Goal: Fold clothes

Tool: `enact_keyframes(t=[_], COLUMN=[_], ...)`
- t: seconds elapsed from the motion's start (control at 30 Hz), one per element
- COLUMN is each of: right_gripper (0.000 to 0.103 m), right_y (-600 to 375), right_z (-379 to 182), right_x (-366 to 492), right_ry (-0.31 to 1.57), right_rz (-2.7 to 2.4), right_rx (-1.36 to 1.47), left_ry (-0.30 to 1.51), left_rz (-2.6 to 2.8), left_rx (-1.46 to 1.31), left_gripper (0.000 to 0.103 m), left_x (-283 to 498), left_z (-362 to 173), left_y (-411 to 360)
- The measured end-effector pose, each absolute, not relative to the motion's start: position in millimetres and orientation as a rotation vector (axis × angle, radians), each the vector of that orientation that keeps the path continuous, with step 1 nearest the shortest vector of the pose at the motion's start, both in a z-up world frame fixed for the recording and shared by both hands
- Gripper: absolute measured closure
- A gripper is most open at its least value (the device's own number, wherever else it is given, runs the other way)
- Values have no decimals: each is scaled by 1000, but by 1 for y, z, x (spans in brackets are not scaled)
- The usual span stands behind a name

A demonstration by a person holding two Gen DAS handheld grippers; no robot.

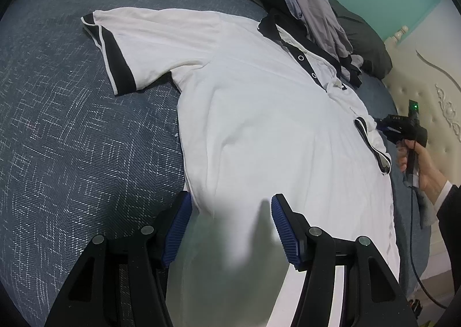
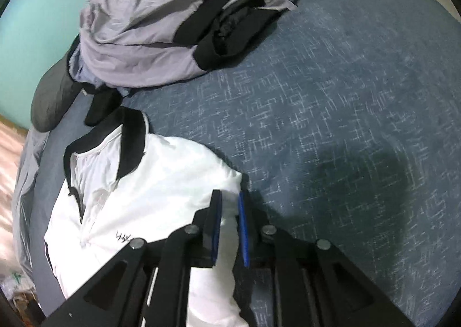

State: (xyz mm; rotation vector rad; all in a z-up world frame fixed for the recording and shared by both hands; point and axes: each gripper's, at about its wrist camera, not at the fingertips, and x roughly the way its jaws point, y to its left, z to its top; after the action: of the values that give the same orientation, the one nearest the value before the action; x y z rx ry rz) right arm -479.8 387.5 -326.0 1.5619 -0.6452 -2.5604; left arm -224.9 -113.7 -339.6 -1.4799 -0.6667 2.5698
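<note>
White polo spread on bed, frame centre; soft, light, best pinched at hem or seams. Left hand-held gripper apart; right hand-held gripper clamped on shoulder fabric.

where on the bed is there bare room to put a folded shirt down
Bare blue bedspread lies left of the white polo shirt, beyond its spread sleeve. More lies right of the right gripper. Crowded: the pile of grey and black clothes near the shirt's collar.
</note>
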Motion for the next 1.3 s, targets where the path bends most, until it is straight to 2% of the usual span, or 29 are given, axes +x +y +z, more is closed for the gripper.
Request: enact_keyframes(t=[0.2,0.43,0.57,0.7,0.8,0.87,1.03,1.1,1.13,1.3], right_gripper=[93,102,103,102,93,78,77,81,93,100], right_y=[383,372,367,375,384,387,384,378,377,373], right_z=[-323,-314,-312,-310,-316,-318,-320,-319,-319,-318], right_x=[-489,-501,-504,-499,-494,-490,-487,-487,-488,-493], right_ry=[-593,-518,-497,-555,-582,-586,-575,-523,-518,-501], right_rz=[-2593,-2626,-2619,-2629,-2605,-2607,-2595,-2606,-2599,-2614], right_rx=[1514,1464,1471,1487,1544,1554,1539,1523,1522,1500], left_ry=[-645,-643,-653,-659,-659,-659,-657,-656,-657,-658], left_rz=[2574,2575,2568,2566,2567,2568,2569,2568,2568,2567], left_rx=[-1481,-1480,-1479,-1478,-1479,-1480,-1481,-1480,-1480,-1479], left_gripper=[41,41,41,41,41,41,41,41,41,41], left_x=[-225,-225,-225,-224,-224,-224,-223,-223,-223,-222], left_z=[-340,-339,-339,-339,-338,-338,-338,-338,-338,-338], left_y=[-113,-113,-116,-116,-115,-115,-114,-115,-115,-115])
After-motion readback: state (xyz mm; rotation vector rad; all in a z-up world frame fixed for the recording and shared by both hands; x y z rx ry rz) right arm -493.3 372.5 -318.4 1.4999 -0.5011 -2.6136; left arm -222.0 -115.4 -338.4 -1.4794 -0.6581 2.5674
